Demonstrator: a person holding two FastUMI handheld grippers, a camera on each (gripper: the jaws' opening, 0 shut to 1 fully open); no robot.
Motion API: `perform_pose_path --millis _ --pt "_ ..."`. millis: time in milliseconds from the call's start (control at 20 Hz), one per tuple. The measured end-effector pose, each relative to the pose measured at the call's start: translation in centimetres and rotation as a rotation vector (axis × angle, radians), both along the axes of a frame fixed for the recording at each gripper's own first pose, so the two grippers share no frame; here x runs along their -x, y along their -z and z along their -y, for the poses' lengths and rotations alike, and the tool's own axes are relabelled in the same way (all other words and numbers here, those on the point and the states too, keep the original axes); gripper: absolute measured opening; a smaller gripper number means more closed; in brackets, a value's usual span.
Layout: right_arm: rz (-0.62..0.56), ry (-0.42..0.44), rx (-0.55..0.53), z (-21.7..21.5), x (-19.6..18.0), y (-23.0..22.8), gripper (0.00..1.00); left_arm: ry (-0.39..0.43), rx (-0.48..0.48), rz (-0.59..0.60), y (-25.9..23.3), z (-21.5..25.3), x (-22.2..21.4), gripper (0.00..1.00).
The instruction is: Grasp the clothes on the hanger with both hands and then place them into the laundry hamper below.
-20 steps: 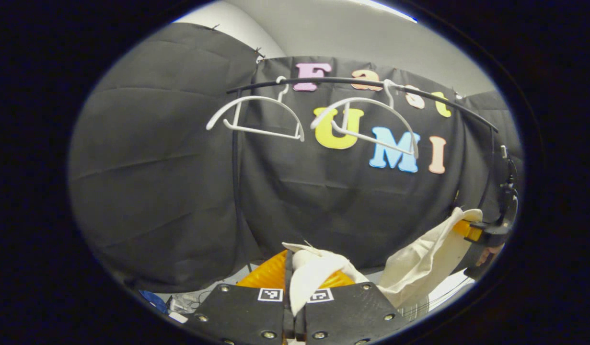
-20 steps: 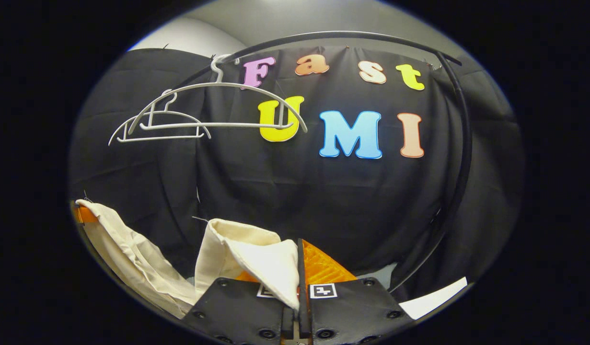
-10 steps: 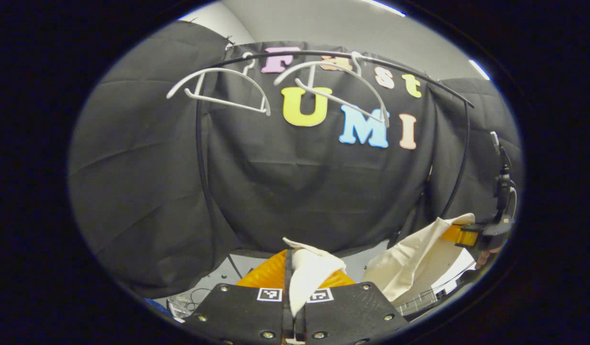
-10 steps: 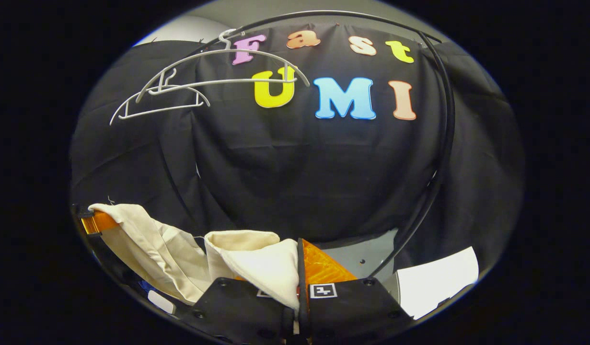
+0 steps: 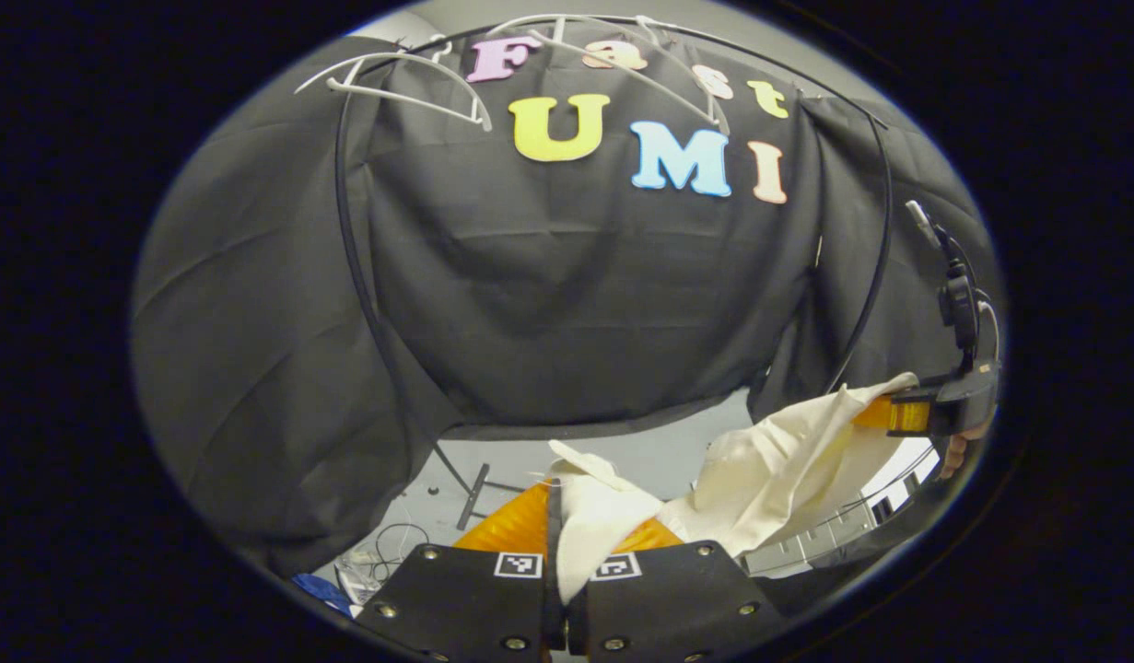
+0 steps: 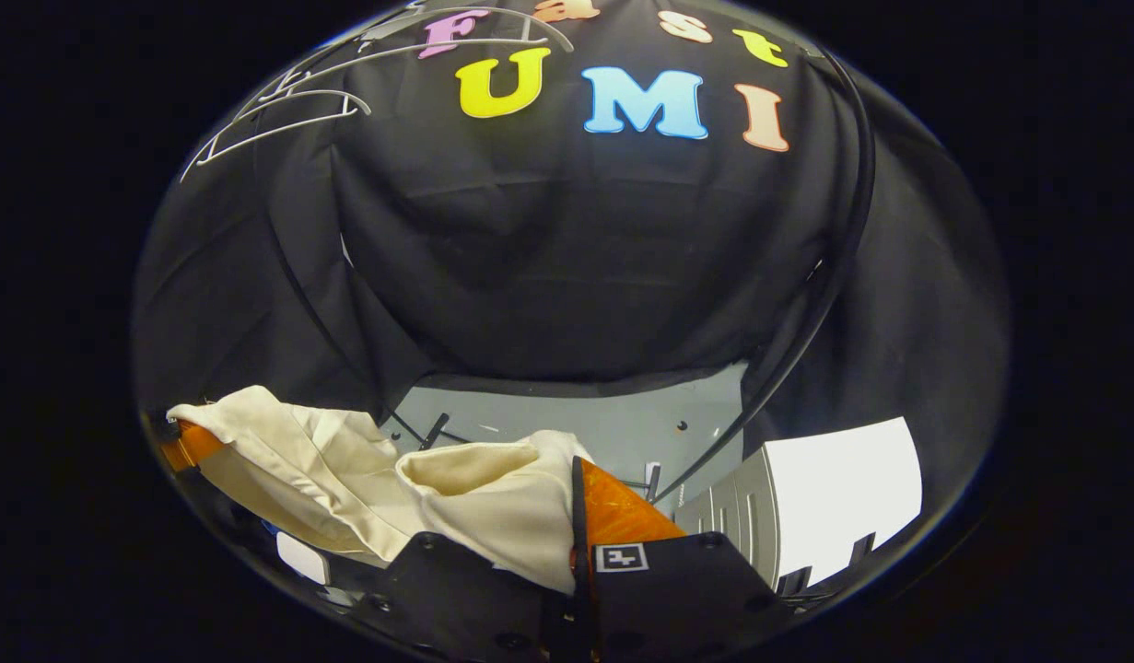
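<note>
left gripper view: left gripper (image 5: 567,516) clamped on cream garment (image 5: 778,470); cloth stretches right to right gripper (image 5: 898,414)
right gripper view: right gripper (image 6: 576,525) pinching same garment; hamper (image 6: 806,497) just right

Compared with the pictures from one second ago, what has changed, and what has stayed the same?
Both grippers have moved down: the white hangers and rail now sit near the top of each view, and the grey floor and the white hamper have come into sight below. The left gripper and right gripper stay shut on the cream garment, stretched between them.
</note>
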State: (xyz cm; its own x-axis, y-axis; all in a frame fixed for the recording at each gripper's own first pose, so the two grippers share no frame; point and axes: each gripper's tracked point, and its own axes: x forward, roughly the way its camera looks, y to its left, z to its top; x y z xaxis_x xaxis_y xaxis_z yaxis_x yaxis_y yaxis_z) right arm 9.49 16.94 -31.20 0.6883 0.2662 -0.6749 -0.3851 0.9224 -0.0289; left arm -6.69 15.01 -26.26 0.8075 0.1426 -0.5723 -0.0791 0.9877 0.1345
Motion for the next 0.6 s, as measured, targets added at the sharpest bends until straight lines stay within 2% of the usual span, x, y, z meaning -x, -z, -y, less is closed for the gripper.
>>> perform_pose_path --millis 150,550,600 --pt "-0.052 0.001 0.012 -0.4 0.3 1.4 0.1 0.004 -0.003 -0.028 1.2 -0.5 -0.6 0.05" --pt "-0.089 0.01 0.006 -1.7 1.4 1.9 0.12 0.022 0.015 -0.067 2.5 -1.7 -0.3 0.08" --pt "-0.093 0.004 0.008 -1.9 1.7 1.9 0.12 0.027 0.018 -0.075 3.0 -1.8 -0.2 0.02"
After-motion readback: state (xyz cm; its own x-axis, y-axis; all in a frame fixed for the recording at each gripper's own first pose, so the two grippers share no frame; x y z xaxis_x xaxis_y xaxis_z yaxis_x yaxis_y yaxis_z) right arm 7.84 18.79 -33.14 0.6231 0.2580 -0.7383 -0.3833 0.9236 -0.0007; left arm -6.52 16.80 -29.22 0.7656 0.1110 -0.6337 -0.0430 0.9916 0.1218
